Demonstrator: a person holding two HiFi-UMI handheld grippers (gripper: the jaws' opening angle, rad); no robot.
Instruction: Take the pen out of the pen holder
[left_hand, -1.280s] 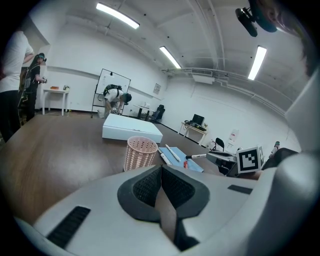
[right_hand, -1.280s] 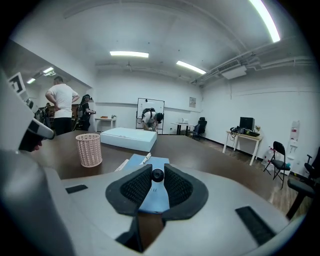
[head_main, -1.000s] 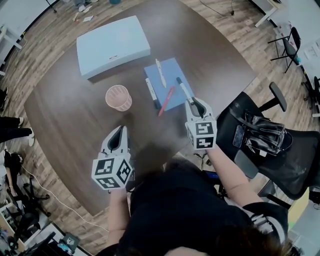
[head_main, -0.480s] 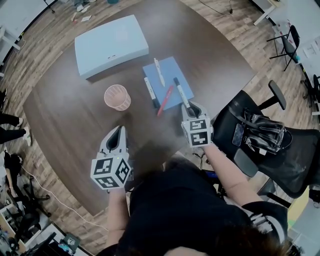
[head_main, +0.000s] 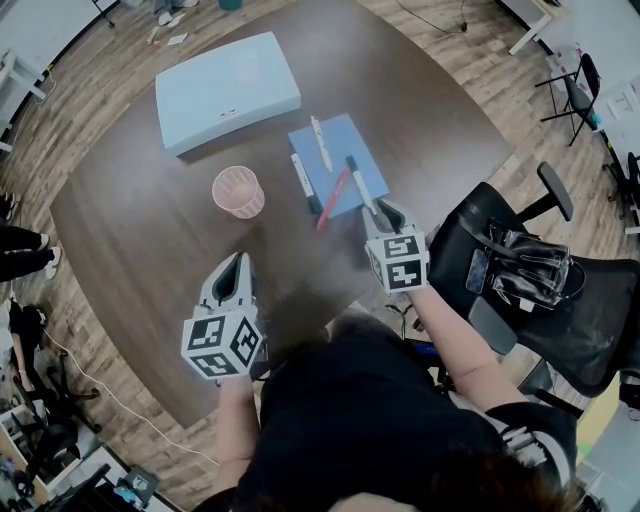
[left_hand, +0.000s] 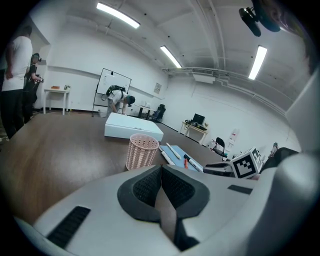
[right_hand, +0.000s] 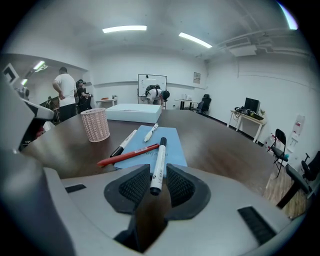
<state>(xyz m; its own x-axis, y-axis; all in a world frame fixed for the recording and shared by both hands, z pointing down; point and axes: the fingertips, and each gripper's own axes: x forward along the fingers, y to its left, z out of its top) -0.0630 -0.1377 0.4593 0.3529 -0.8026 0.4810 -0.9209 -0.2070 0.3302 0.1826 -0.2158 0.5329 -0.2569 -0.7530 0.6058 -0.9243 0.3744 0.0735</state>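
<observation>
The pink mesh pen holder (head_main: 238, 192) stands empty on the dark table, seen beyond the left gripper (left_hand: 142, 151) too. A white marker with a black cap (head_main: 360, 185) lies with its far end on the blue notebook (head_main: 345, 150) and its near end between the pads of my right gripper (head_main: 385, 212). In the right gripper view the marker (right_hand: 158, 165) sits in the gap with space at either side; the jaws are opening. A red pen (head_main: 333, 199), a white pen (head_main: 319, 143) and another marker (head_main: 303, 183) lie on the notebook. My left gripper (head_main: 236, 268) is shut and empty, nearer me than the holder.
A flat white box (head_main: 227, 90) lies at the table's far side. A black office chair (head_main: 530, 270) with a bag on it stands right of the table. People stand in the room's background in both gripper views.
My right gripper has shifted slightly left with the marker, whose far end now lies on the notebook. My left gripper has not moved.
</observation>
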